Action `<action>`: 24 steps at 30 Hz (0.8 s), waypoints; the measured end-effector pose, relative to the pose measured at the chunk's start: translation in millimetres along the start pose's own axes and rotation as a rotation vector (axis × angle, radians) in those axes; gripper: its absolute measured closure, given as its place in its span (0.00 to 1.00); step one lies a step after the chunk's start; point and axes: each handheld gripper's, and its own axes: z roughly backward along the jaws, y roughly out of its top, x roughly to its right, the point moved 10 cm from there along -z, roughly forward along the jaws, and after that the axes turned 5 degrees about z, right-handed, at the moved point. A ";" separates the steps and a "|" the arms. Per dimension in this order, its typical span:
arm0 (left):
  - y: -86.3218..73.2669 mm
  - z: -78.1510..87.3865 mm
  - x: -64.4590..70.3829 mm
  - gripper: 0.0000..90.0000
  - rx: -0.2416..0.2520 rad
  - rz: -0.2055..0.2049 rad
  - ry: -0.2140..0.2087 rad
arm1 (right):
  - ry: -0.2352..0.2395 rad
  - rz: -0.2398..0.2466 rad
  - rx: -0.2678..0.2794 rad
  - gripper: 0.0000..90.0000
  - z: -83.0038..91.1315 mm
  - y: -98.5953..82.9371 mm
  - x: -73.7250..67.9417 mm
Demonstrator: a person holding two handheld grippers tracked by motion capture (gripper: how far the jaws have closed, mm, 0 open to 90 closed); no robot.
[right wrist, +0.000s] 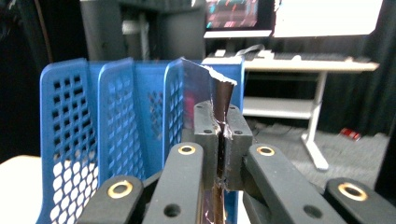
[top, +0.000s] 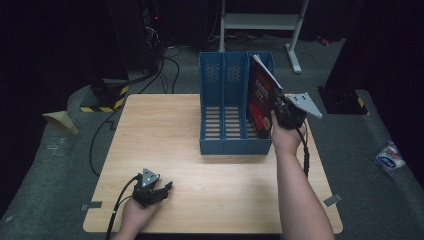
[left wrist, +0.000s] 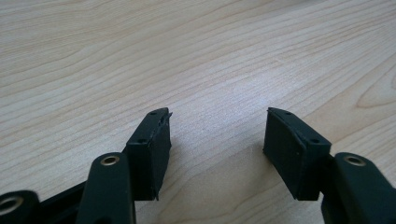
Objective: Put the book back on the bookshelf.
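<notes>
- Plainly, the blue file rack (top: 225, 107) is the landmark: it stands on the far half of the worktop (top: 165, 130), open side toward the person, with three slots.
- At the rack's right-hand slot, a dark red book (top: 261, 97) stands on its lower edge, tilted, its top corner leaning out past the rack's right wall. Whether its bottom already rests on the slot floor is hard to tell.
- The right tongs (top: 286, 114) sit just beside the rack's right front corner, closed tight on the book's near edge; in the right gripper view the thin cover (right wrist: 223, 95) is pinched between the two pads (right wrist: 205, 133) with no gap showing.
- The book's long axis runs roughly upright, slightly tipped away from the rack's dividers, so the coming move, as I judge it, turns on swinging that axis parallel to the divider and sliding the book deeper into the slot.
- The left tongs (top: 159, 190) lie well apart from the rack, low near the worktop's front edge, jaws spread wide and holding nothing; bare wood shows between the pads (left wrist: 154, 154).
- The right hand (top: 286, 137) is clearly the nearer one to the rack.
</notes>
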 end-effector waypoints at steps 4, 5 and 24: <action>0.0 0.0 0.0 0.46 0.000 0.000 0.000 | -0.075 -0.007 0.085 0.97 5.3 7.4 3.9; 0.0 0.0 0.0 0.46 0.000 0.000 0.000 | -0.076 -0.012 0.108 0.97 6.1 9.0 4.6; -0.1 0.1 0.0 0.46 -0.001 0.000 0.000 | -0.155 0.014 0.100 0.96 -3.7 -19.5 5.2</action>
